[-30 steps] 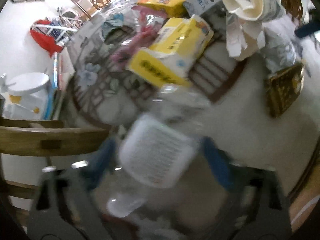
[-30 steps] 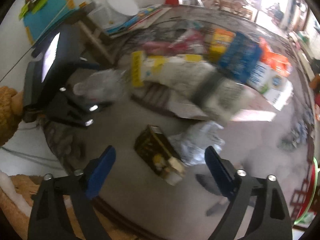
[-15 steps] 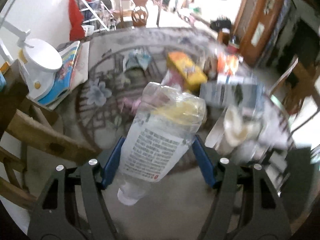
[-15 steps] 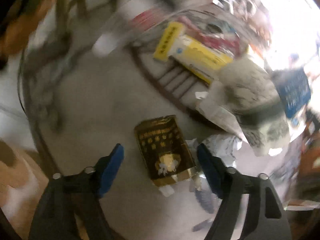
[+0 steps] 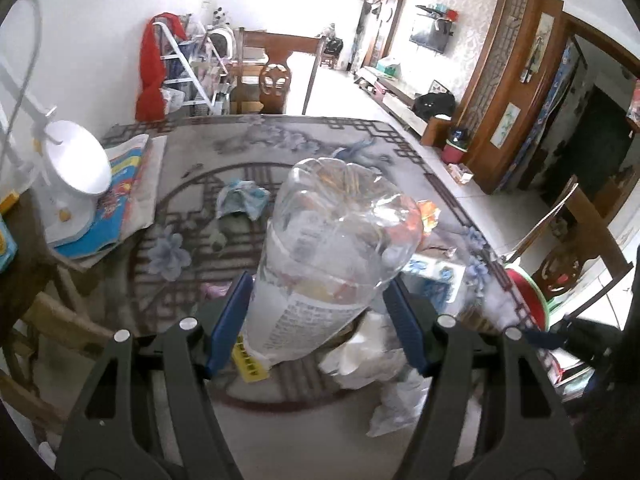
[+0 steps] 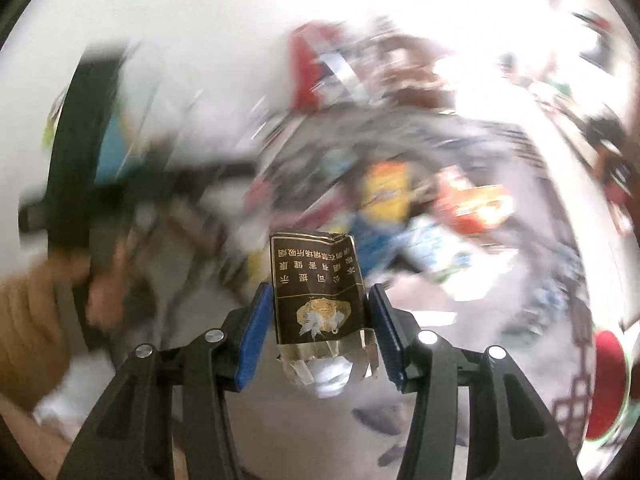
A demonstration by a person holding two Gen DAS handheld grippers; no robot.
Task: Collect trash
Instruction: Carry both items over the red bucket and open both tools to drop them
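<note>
A clear plastic bottle (image 5: 336, 240) with a white printed label stands base-up between the blue pads of my left gripper (image 5: 316, 292). That gripper is shut on it and holds it above the patterned tablecloth (image 5: 280, 136). In the right wrist view a dark cigarette pack (image 6: 312, 256) with gold print and loose cellophane at its lower end sits between the pads of my right gripper (image 6: 318, 296). The jaws are closing on it and it hangs clear of the table. Everything behind the pack is motion-blurred.
On the table lie crumpled white paper (image 5: 372, 356), a yellow box edge (image 5: 248, 360), a blue-grey wad (image 5: 240, 200) and a white lamp (image 5: 76, 168) on a colourful mat. A wooden chair (image 5: 52, 316) stands left, a red and green basin (image 5: 528, 296) right.
My left gripper has lifted the bottle off the table and rolled it upright. My right gripper came over the dark pack, closed on it and raised it.
</note>
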